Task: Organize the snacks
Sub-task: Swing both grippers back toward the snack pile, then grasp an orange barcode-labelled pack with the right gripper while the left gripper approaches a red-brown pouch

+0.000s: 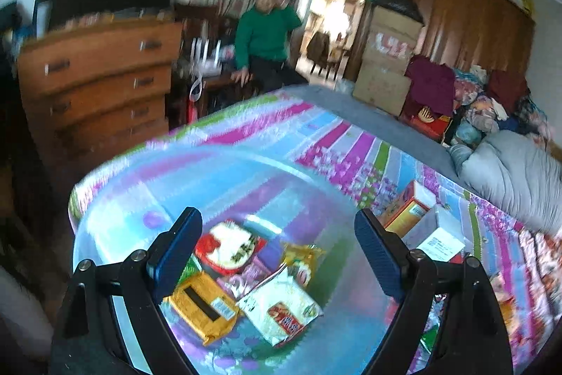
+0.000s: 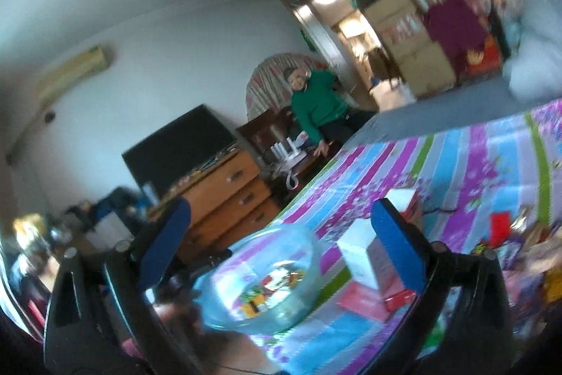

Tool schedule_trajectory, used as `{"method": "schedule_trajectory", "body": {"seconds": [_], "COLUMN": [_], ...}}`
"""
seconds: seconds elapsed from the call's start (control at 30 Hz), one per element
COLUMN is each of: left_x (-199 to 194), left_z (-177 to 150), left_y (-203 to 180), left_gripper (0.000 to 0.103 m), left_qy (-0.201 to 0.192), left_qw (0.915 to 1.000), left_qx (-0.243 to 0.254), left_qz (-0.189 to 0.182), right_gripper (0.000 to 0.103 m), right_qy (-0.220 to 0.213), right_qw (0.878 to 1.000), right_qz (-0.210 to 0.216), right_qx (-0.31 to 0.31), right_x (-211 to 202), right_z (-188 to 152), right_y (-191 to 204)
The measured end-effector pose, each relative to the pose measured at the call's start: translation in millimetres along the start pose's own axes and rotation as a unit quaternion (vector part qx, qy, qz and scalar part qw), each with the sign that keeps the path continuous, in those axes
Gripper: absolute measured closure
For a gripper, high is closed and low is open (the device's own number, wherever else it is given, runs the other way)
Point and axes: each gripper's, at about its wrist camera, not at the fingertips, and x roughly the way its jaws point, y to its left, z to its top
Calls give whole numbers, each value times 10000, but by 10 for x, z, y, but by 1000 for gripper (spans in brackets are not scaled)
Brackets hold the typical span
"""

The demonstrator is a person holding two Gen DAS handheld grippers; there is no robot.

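A clear plastic bin (image 1: pixel 116 227) sits on the striped bedspread and holds several snack packs: a red and white one (image 1: pixel 228 246), a yellow one (image 1: pixel 203 308), and a white one (image 1: pixel 281 304). My left gripper (image 1: pixel 277 255) is open and empty, hovering just above the bin. An orange box (image 1: pixel 407 209) and a white box (image 1: pixel 439 238) lie right of the bin. In the right wrist view the bin (image 2: pixel 302 248) is below my right gripper (image 2: pixel 281 241), which is open and empty. A white box (image 2: pixel 365 255) lies beside the bin.
The striped bedspread (image 1: pixel 316 136) covers the bed. More snack packs (image 2: pixel 520 245) lie at the right. A grey duvet (image 1: pixel 520 178) is bunched at the far right. A wooden dresser (image 1: pixel 102 79) stands left of the bed. A person in green (image 1: pixel 263 37) sits beyond it.
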Motion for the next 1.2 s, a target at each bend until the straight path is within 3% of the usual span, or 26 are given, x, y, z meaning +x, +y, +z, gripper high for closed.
{"method": "schedule_trajectory", "body": {"seconds": [0.1, 0.2, 0.3, 0.37, 0.5, 0.57, 0.6, 0.63, 0.67, 0.7, 0.73, 0.9, 1.07, 1.2], "left_x": [-186, -283, -264, -262, -274, -256, -231, -205, -198, -173, -153, -47, 131, 195], "left_z": [-25, -70, -169, -265, -510, -654, -729, -802, -857, -918, -982, -1287, -1471, -1589], "left_y": [-199, -380, -641, -821, -1201, -1381, -1478, -1579, -1645, -1743, -1841, -2173, -2265, -2244], "left_gripper": [13, 8, 8, 8, 8, 8, 8, 8, 8, 8, 8, 8, 8, 8], "left_qy": [-462, -697, -422, -267, -24, 121, 210, 319, 393, 509, 617, 1046, 1390, 1540], "left_qw": [9987, 9959, 9930, 9909, 9806, 9734, 9699, 9661, 9637, 9600, 9561, 9399, 9333, 9312], "left_qx": [174, 249, 654, 912, 1499, 1789, 1904, 1974, 2005, 2048, 2092, 2325, 2415, 2457], "left_qz": [-130, -527, -887, -955, -1266, -1423, -1506, -1633, -1721, -1842, -1958, -2270, -2267, -2209], "right_gripper": [0, 0, 0, 0, 0, 1, 10, 26, 36, 55, 63, 62, 61, 60], "right_qy": [198, 387, 504, 730, 1436, 1784, 1853, 1911, 1983, 1959, 1850, 1389, 1172, 1473], "right_qw": [9995, 9948, 9826, 9754, 9621, 9496, 9467, 9431, 9366, 9336, 9280, 9181, 9143, 9178], "right_qz": [-154, -610, -1280, -1635, -2207, -2568, -2633, -2714, -2801, -2807, -2888, -3182, -3135, -2943], "right_qx": [-215, -712, -1247, -1286, -707, -229, -34, 204, 710, 1062, 1458, 1912, 2280, 2223], "right_x": [-127, -243, -390, -452, -650, -792, -845, -923, -1041, -1127, -1243, -1359, -983, -587], "right_z": [-139, -335, -572, -739, -1179, -1369, -1425, -1467, -1538, -1570, -1592, -1341, -1036, -1106], "right_y": [47, 101, 93, -30, -623, -1034, -1197, -1373, -1699, -1899, -2152, -2945, -3654, -3584]}}
